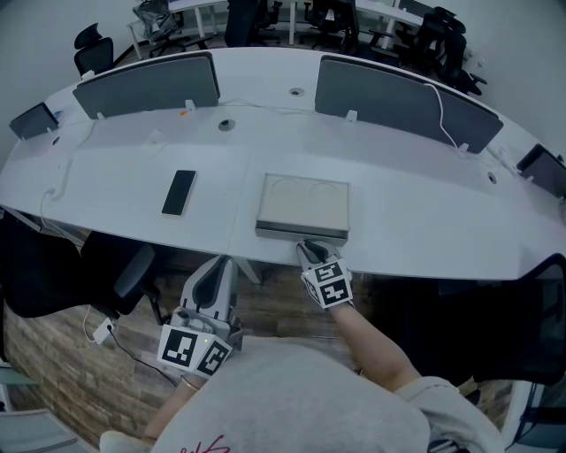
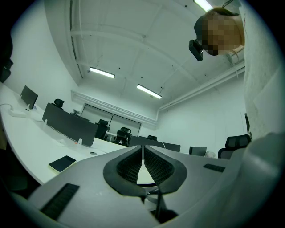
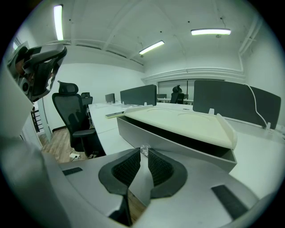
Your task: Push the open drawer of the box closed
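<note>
Two grippers are in view, and only one is at work. The right gripper point(image 1: 309, 249) sits low at the near edge of the white curved worktop point(image 1: 407, 232), its tips up against the front of the flat grey box with a cream top point(image 1: 305, 202). The box's shallow grey drawer point(image 1: 301, 234) stands out slightly from that front; in the right gripper view a dark slot shows under the cream lid. The fingers are drawn almost together, with only a thin slit between them, likely so they make one blunt tip to press with. A small clear glinting knob point(image 3: 144, 150) sits right at the tips. It may be the drawer's pull, but I cannot tell whether it is pinched or only touched. The left gripper point(image 1: 215, 270) hangs below the worktop edge at lower left, off the job, its fingers closed tip to tip on nothing. A black flat phone point(image 1: 179, 192) lies left of the box, well apart from it. Grey partition screens point(image 1: 146, 84) line the far side of the worktop, black office chairs point(image 1: 424, 26) stand beyond, and wood-patterned flooring point(image 1: 265, 301) shows beneath.
</note>
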Tool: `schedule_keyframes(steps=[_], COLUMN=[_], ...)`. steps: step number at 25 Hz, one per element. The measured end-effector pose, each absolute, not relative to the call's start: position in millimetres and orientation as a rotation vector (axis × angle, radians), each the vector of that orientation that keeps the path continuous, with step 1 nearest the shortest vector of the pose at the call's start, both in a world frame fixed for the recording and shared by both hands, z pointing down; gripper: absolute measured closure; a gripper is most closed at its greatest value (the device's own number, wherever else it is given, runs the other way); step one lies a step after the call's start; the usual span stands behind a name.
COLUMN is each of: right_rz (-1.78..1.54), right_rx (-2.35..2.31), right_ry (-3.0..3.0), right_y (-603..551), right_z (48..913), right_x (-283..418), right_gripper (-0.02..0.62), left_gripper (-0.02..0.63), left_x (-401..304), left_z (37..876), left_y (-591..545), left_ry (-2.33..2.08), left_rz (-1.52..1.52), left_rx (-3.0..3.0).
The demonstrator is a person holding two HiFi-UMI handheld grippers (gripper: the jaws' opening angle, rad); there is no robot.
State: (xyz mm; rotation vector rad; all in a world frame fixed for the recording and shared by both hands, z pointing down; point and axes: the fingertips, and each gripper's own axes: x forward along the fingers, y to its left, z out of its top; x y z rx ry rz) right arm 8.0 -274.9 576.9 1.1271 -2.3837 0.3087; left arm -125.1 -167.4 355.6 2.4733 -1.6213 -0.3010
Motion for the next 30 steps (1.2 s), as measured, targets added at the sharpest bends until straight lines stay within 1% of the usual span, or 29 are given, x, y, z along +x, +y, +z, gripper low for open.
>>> schedule_keyframes(steps=[30], right_rz=[0.388], right_rx=[1.115], right_ry=[-2.372], right_y=[-290.3], right_z=[577.4], right_x=[9.2], right_gripper=[0.531], left_gripper=[0.575], left_x=[-130.3], left_z=[355.5], left_y=[-167.3], left_ry=[-1.641], left_rz=[-0.307], left_rx=[2.448])
